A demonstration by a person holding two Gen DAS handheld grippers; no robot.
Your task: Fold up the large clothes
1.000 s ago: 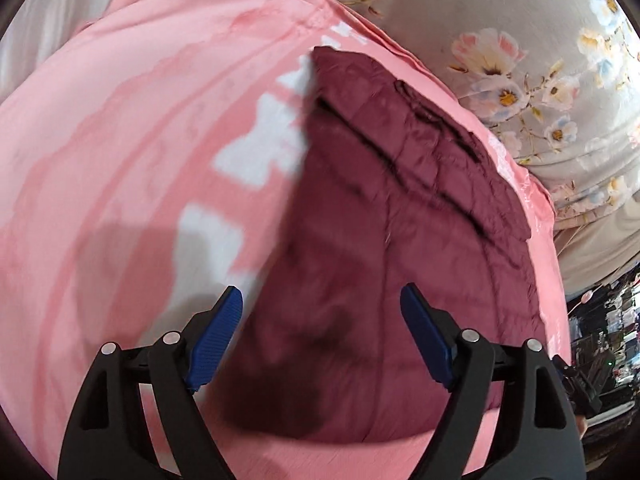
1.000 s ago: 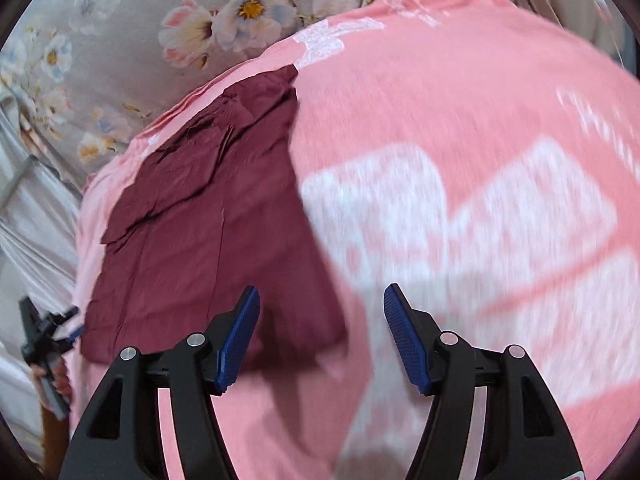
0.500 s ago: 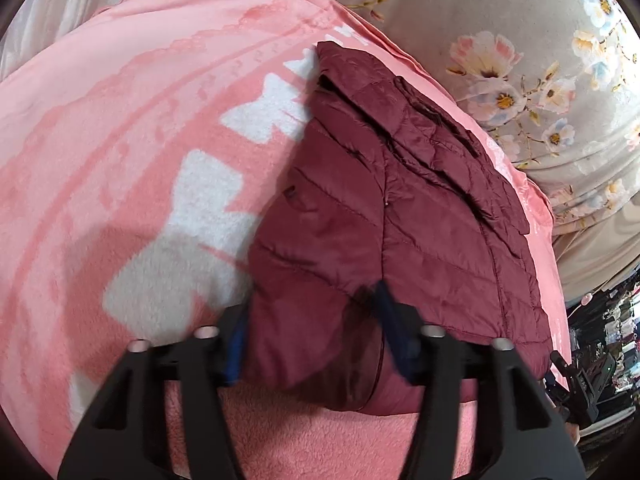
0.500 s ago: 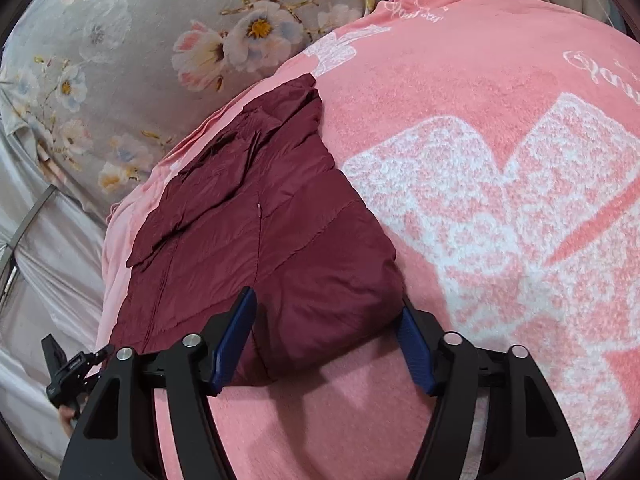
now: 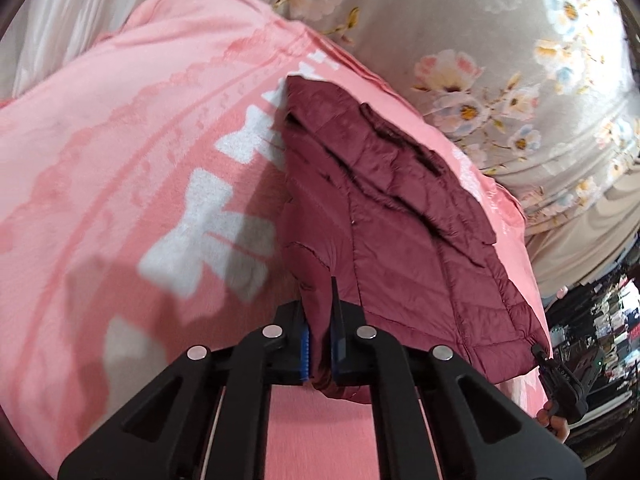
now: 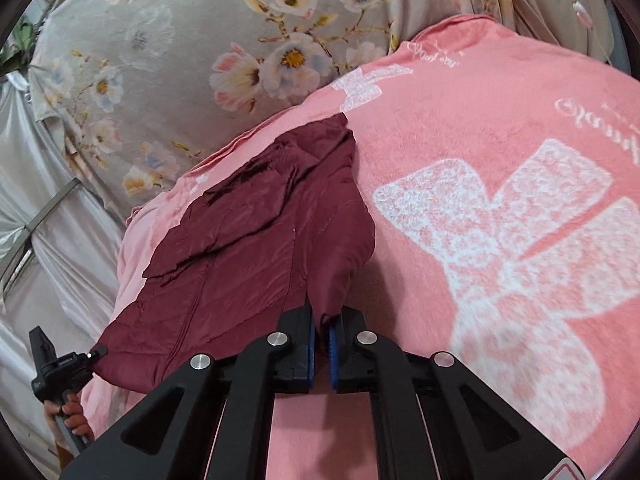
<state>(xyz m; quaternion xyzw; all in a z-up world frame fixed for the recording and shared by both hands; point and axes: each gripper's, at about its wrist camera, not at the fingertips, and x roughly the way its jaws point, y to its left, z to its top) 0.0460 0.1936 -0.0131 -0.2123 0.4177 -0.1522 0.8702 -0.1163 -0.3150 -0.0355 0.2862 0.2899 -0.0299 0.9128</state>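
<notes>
Left wrist view, left claw (image 5: 320,344) clamping maroon jacket (image 5: 400,220) hem, right claw (image 6: 322,344) likewise

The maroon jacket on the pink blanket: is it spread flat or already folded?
Partly folded. The maroon jacket lies narrow on the pink blanket, one layer doubled over its far end, and each claw pinches a near corner.

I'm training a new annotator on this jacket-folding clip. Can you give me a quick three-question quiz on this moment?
1. True or false: both grippers are shut on the maroon jacket.
2. What lies under the jacket? A) pink blanket B) wooden table C) green mat
3. Which gripper grips the jacket's corner in the right wrist view?

Key:
1. True: left gripper and right gripper each pinch fabric.
2. A, the pink blanket.
3. The right gripper.
</notes>
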